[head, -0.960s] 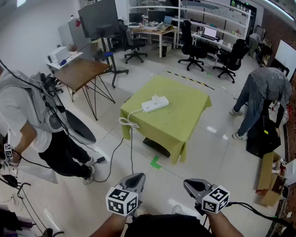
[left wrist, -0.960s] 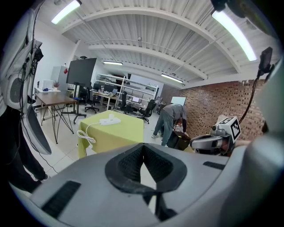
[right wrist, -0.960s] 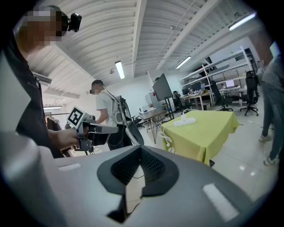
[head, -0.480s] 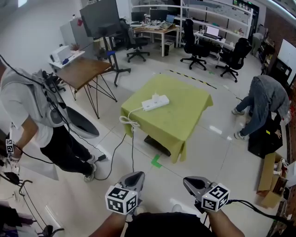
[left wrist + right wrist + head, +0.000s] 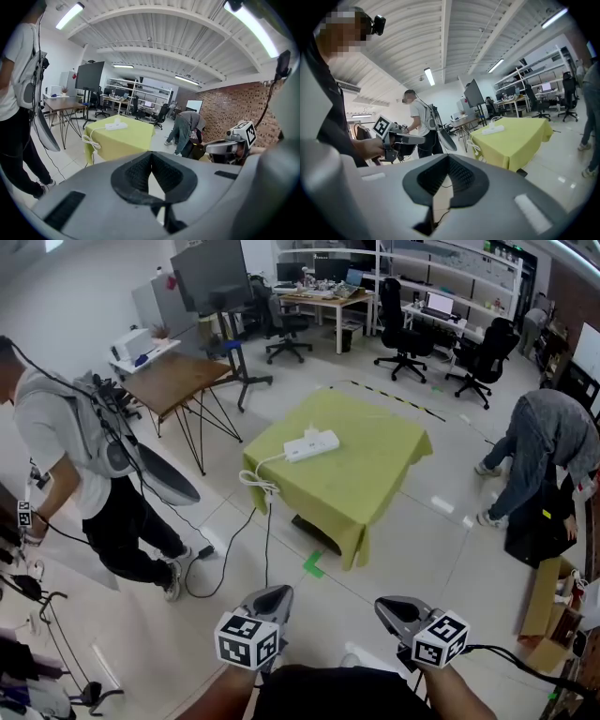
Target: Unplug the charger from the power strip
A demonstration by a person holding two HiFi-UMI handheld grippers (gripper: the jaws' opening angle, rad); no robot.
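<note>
Both jaws shut, empty: L gripper (image 5: 270, 596) and R gripper (image 5: 392, 609) are well apart from the strip (image 5: 314, 445) w/ charger (image 5: 309, 435) on the table (image 5: 370, 479). Get close first. Then prob. pin strip w/ one, pull charger straight up.

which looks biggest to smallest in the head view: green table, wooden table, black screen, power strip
1. green table
2. wooden table and black screen: these look alike, and the screen stands farther off, so they are unranked
3. power strip
</note>
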